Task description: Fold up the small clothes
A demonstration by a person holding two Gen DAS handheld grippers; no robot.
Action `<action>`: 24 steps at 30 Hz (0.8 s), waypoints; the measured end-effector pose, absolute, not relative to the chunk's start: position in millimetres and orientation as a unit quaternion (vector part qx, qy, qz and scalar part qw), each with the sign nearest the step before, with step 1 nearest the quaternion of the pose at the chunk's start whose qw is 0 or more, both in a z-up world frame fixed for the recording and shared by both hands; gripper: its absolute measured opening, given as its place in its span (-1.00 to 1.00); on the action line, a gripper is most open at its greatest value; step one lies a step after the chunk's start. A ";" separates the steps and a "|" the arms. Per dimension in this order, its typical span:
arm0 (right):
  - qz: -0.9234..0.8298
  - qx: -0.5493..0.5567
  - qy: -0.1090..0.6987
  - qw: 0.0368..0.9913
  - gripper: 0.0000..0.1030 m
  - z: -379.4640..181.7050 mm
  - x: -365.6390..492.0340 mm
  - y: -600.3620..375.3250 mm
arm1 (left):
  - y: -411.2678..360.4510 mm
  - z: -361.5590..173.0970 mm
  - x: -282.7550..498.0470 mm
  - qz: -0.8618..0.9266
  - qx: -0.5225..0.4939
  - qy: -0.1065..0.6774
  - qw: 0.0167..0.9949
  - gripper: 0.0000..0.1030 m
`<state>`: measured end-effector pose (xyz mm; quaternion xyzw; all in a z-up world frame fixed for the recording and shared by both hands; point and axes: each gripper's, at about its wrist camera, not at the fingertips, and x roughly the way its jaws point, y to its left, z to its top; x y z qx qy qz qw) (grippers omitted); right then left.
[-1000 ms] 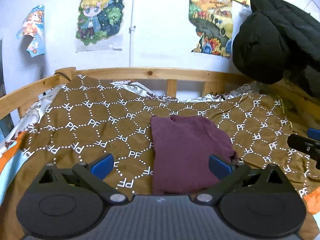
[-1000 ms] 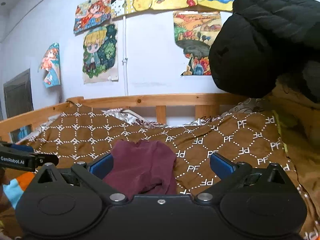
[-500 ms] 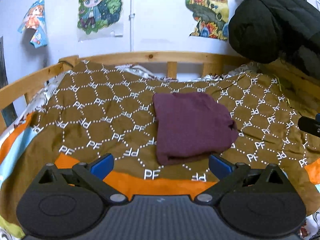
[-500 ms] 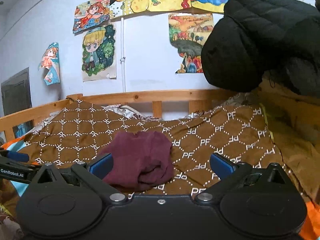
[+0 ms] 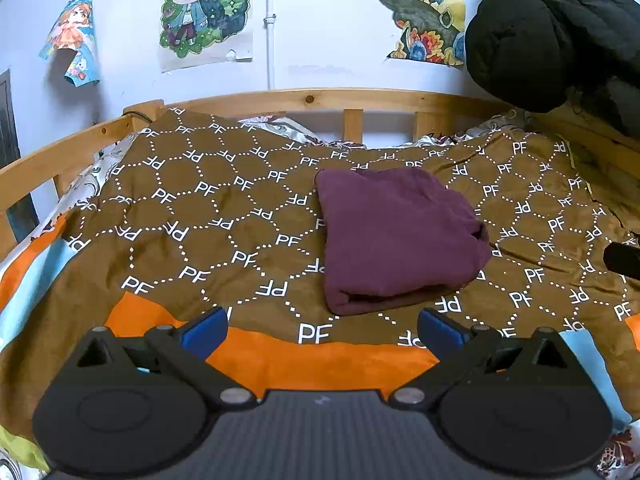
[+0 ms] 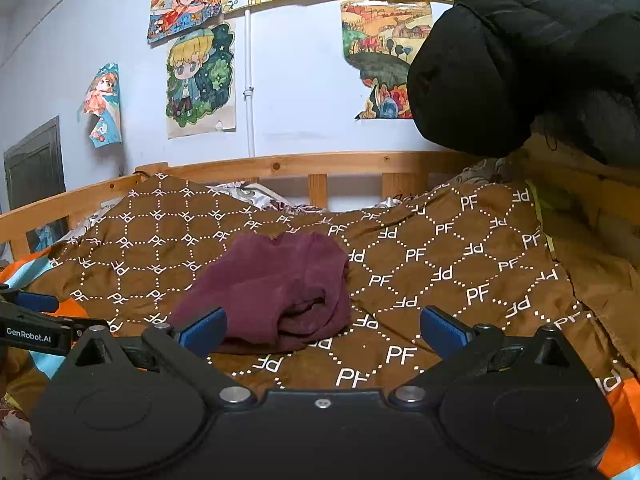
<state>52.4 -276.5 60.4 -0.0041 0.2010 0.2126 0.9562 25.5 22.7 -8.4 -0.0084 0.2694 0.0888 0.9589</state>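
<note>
The maroon garment (image 5: pixel 396 236) lies folded into a compact bundle on the brown patterned blanket (image 5: pixel 208 216) that covers the bed, roughly midway between the wooden rail (image 5: pixel 320 98) at the far side and the blanket's orange band nearest you. Its long axis runs from that rail toward you, with the thick rolled fold at the near end. From your left gripper (image 5: pixel 322 326) it sits ahead and a little to the right, apart from both blue pads. From your right gripper (image 6: pixel 322 326) it sits ahead and to the left, its near edge close behind the left pad. Both grippers are spread wide and hold nothing. Neither looks clearly nearer.
</note>
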 end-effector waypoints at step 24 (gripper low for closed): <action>0.213 -0.009 0.204 0.955 0.99 59.4 52.4 -276.7 | 23.1 -6.2 23.8 0.096 -0.004 0.265 0.960 0.99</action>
